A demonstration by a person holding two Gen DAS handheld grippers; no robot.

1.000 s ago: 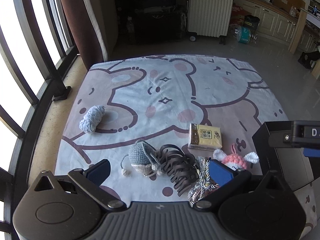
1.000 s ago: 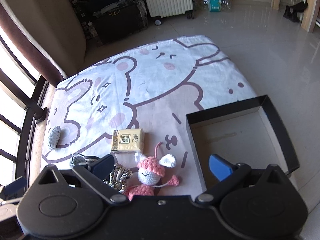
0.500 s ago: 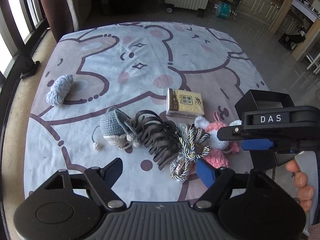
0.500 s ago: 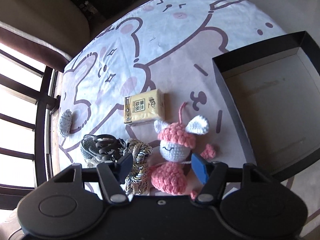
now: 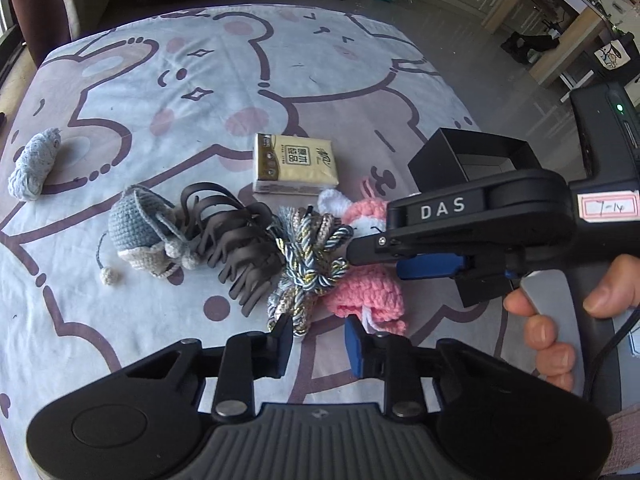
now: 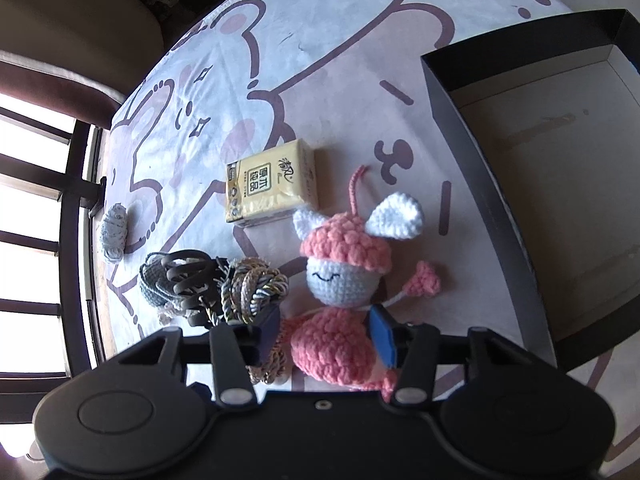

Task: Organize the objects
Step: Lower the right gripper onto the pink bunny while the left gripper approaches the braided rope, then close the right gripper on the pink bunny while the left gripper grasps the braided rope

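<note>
Barely started: black open cardboard box (image 6: 472, 128) empty, everything on bear-print sheet (image 5: 224, 80).

Right gripper (image 6: 326, 330) has just been closing, pinching pink crochet doll (image 6: 340, 280) at body.

Left gripper (image 5: 316, 340) narrowed to its tightest, nothing between pads; braided cord bundle (image 5: 312, 264) maybe brushing one pad.

Left over: yellow tissue pack (image 5: 294, 164), brown hair claw (image 5: 236, 240), grey-blue crochet pouch (image 5: 140, 232), pale yarn ball (image 5: 34, 164). Cord bundle crowds doll.

two crochet toys (image 5: 140, 236), one tissue pack (image 5: 294, 164)
</note>
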